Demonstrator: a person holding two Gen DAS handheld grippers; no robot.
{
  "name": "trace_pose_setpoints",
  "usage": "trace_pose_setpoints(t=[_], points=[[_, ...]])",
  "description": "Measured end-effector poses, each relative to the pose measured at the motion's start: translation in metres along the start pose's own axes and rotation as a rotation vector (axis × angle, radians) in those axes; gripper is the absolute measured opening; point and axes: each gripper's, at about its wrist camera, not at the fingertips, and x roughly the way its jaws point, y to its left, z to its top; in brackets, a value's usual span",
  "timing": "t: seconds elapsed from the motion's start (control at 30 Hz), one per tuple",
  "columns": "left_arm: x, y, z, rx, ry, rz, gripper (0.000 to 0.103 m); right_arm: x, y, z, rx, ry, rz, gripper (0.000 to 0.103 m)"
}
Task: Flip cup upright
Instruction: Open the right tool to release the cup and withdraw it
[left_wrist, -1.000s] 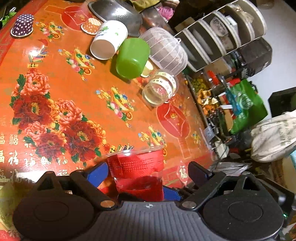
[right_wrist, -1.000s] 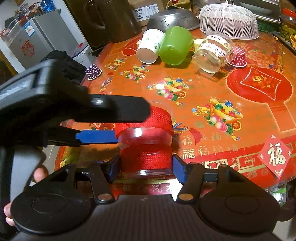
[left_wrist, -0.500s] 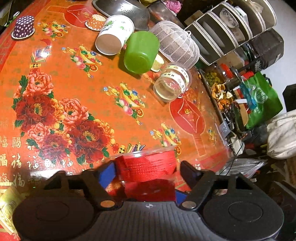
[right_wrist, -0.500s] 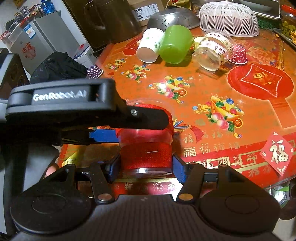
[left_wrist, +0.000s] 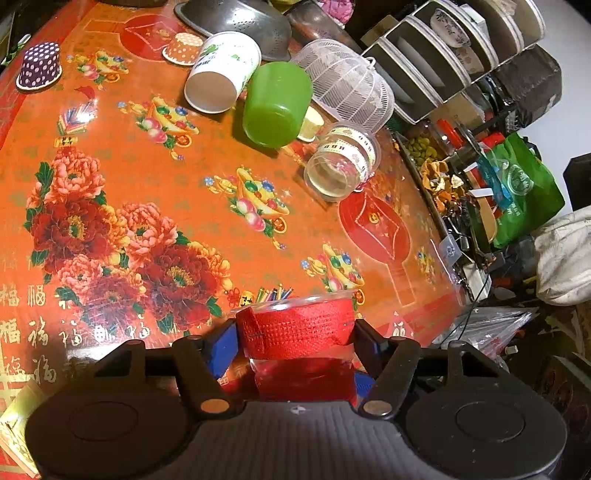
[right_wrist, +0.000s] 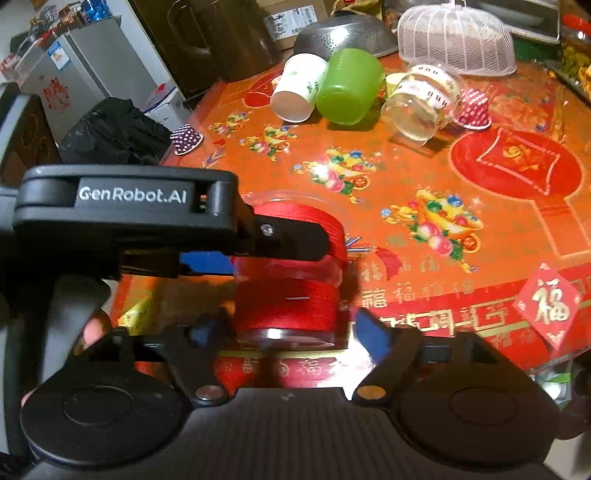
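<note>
A clear plastic cup wrapped in red ribbon (left_wrist: 295, 332) stands upright near the table's front edge. My left gripper (left_wrist: 293, 341) is shut on its upper red band. In the right wrist view the same cup (right_wrist: 288, 306) shows with the left gripper (right_wrist: 280, 243) clamped around its top. My right gripper (right_wrist: 291, 325) has its fingers spread apart from the cup's lower part, open.
At the table's far side lie a white paper cup (right_wrist: 299, 92), a green cup (right_wrist: 347, 88) and a clear jar with tape (right_wrist: 421, 103), all on their sides. A white mesh cover (right_wrist: 454, 40), a metal colander (right_wrist: 343, 33) and small dotted cups (right_wrist: 186, 138) stand nearby.
My right gripper has opened and let go of the cup's lower part. My left gripper has closed in on the cup's upper band and holds it.
</note>
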Motion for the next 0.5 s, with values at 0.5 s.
trace_pose_setpoints(t=[0.5], points=[[-0.027,-0.003,-0.005,0.093,-0.168,0.016,0.068,-0.03,-0.007,-0.007,-0.03,-0.126,-0.059,0.099]])
